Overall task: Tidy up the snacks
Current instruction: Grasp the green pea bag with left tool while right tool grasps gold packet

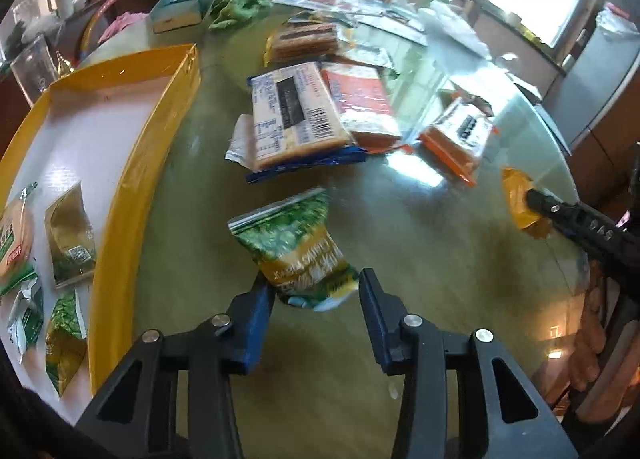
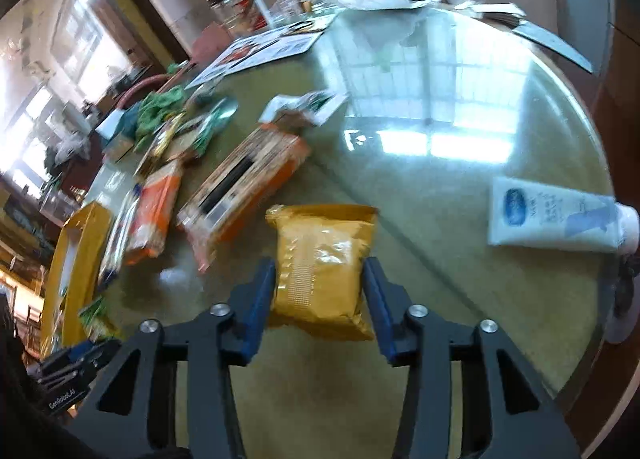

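Observation:
A green and yellow snack packet (image 1: 298, 247) sits between the fingers of my left gripper (image 1: 316, 291), whose jaws stand wide with a gap on the right side. A yellow-rimmed box (image 1: 132, 163) at the left holds several small packets (image 1: 70, 235). My right gripper (image 2: 320, 283) has its jaws on both sides of a yellow snack packet (image 2: 322, 263) above the glass table. That packet (image 1: 518, 199) and the right gripper's fingers (image 1: 560, 213) also show at the right of the left wrist view.
Cracker packs (image 1: 292, 115) and orange packs (image 1: 456, 135) lie on the round glass table (image 1: 400, 219). A white tube (image 2: 556, 219) lies near the right edge. A tissue box (image 1: 180, 11), green cloth (image 1: 236, 7), papers and jars stand at the back.

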The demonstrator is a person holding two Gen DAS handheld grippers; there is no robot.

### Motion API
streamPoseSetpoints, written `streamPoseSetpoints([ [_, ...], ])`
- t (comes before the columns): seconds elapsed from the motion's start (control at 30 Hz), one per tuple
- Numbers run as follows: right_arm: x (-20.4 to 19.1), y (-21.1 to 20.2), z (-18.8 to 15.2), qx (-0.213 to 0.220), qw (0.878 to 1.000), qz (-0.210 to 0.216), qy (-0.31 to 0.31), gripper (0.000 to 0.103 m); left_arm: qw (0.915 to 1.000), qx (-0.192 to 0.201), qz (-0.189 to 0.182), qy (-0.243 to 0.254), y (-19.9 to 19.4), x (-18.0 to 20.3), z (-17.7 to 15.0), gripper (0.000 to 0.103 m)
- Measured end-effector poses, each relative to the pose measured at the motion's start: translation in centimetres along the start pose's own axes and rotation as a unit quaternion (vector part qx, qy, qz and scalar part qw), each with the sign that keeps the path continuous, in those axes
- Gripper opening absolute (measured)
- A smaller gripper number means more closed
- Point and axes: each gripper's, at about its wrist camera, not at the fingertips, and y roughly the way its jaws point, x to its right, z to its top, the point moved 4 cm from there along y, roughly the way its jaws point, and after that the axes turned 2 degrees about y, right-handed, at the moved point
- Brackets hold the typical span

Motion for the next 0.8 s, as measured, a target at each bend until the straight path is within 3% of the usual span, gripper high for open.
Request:
streamPoseSetpoints([
  [0.1, -1.0, 0.0, -1.0, 0.002, 1.000, 0.003, -0.014, 0.047, 0.9998, 0.009, -0.014, -0.014, -0.9, -0.5, 0.0, 0.067],
  [0.2, -1.4, 0.3, -1.4, -0.001, 1.000, 0.013, -0.016, 0.049, 0.9994, 0.022, -0.003, -0.026, -1.3, -1.1, 0.6, 0.068],
  [0.33, -1.9, 0.4, -1.5, 0.000, 1.000, 0.019, -0.024, 0.058, 0.9985, -0.006, 0.015, -0.052, 0.5, -2.1, 1.3, 0.068],
  [0.53, -3.0, 0.4, -2.3, 0.003, 0.998, -0.015, -0.056, 0.065, 0.9968, 0.008, 0.041, -0.068, 1.4, -2.6, 2.1, 0.068],
  [0.57, -3.1, 0.5, -2.4, 0.005, 0.998, -0.022, -0.060, 0.065, 0.9967, 0.011, 0.053, -0.061, 1.5, -2.4, 2.3, 0.066],
  [0.6, -3.2, 0.5, -2.4, 0.006, 0.998, -0.027, -0.063, 0.065, 0.9967, 0.015, 0.060, -0.053, 1.6, -2.3, 2.3, 0.054],
  [0.73, -3.3, 0.5, -2.7, 0.013, 0.996, -0.051, -0.075, 0.054, 0.9965, 0.029, 0.066, -0.042, 1.4, -1.9, 2.3, 0.049],
  [0.8, -3.1, 0.4, -2.7, 0.012, 0.996, -0.051, -0.076, 0.050, 0.9965, 0.038, 0.066, -0.036, 1.0, -1.9, 2.3, 0.041],
])
